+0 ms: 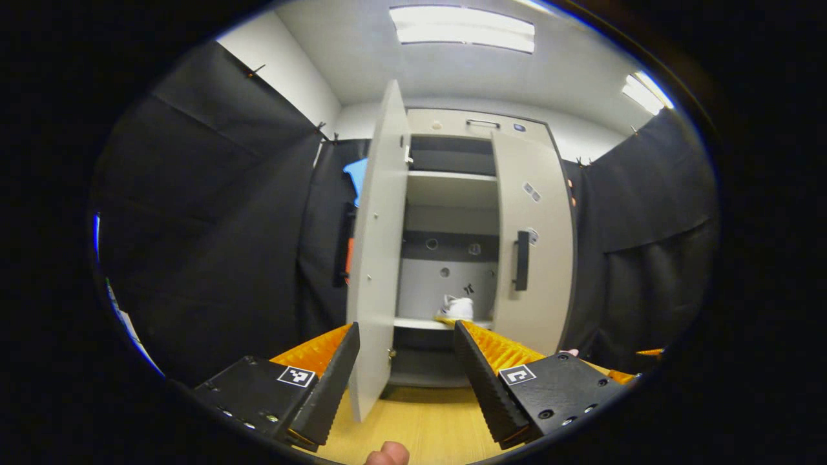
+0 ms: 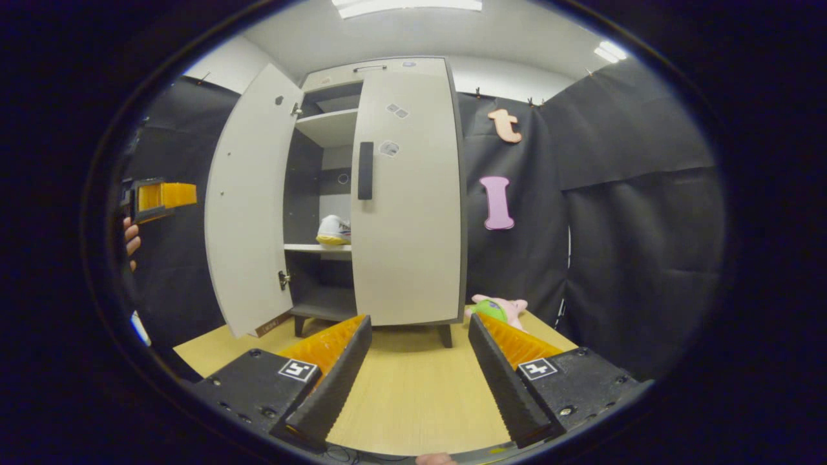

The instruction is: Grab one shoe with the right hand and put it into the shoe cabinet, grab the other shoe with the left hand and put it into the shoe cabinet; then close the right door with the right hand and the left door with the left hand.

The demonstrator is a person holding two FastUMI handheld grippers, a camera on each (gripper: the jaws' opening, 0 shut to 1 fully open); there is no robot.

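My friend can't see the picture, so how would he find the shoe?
Look for the tall pale shoe cabinet on the wooden table, its left door swung open. Through that gap, the shoe rests on the middle shelf. It is white with a yellow sole, unlike the pink-and-green plush toy outside.

Staged recording booth, not a home: black cloth walls (image 2: pixel 633 213), ceiling light panels (image 1: pixel 462 27), lone shoe cabinet (image 2: pixel 404 194) standing on wooden tabletop (image 2: pixel 413 394).
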